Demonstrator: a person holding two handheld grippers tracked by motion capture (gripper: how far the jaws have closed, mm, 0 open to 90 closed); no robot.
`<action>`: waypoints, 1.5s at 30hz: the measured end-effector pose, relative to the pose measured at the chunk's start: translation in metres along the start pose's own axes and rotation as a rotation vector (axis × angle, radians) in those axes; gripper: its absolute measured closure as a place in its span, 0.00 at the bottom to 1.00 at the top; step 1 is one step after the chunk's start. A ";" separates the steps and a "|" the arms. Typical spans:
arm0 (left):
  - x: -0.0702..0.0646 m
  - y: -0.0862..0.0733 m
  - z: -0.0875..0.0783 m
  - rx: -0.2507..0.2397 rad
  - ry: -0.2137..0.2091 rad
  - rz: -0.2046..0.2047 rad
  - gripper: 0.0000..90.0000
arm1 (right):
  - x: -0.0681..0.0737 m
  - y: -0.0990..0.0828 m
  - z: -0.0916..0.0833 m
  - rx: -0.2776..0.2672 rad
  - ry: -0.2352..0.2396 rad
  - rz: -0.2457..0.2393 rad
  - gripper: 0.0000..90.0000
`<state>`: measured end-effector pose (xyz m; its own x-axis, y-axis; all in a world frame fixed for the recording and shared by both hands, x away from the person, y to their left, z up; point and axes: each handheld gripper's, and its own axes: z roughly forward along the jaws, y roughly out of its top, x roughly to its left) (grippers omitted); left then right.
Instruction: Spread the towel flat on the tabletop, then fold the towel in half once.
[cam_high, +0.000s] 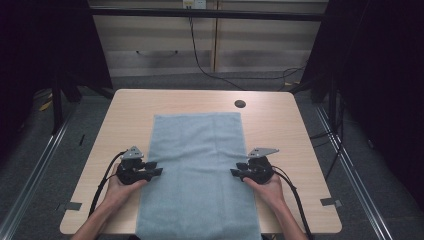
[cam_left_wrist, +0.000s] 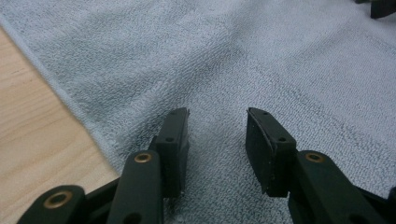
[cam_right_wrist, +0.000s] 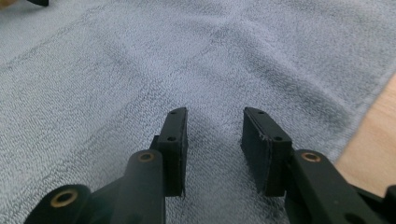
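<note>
Where both grippers hover: towel (cam_high: 197, 170) flat between, jaws parted.

The desk (cam_high: 280, 125) is covered down its middle by a flat blue towel (cam_high: 200, 165), lying low enough to be passed over. Bare wood is left along both sides and the far edge. A small dark round cap (cam_high: 240, 104) is set near the far edge, just beyond the towel's right corner.

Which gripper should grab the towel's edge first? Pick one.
Either; if one, left. The left gripper and right gripper mirror each other, jaws open over opposite edges of the towel.
</note>
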<state>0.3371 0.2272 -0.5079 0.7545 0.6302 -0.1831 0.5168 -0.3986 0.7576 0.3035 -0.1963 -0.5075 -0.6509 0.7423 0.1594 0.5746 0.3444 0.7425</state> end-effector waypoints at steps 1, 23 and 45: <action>0.001 -0.001 0.000 -0.005 -0.004 -0.004 0.66 | 0.000 -0.001 -0.002 0.003 -0.001 -0.006 0.68; -0.038 -0.011 -0.010 0.061 -0.024 0.091 0.67 | 0.032 -0.039 -0.043 0.029 0.018 -0.026 0.68; -0.087 -0.053 -0.056 0.114 -0.130 0.107 0.70 | 0.079 -0.066 -0.073 0.089 0.072 -0.060 0.67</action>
<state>0.2214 0.2305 -0.4968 0.8498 0.4918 -0.1898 0.4674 -0.5364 0.7027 0.1778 -0.2025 -0.4967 -0.7177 0.6765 0.1651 0.5731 0.4391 0.6919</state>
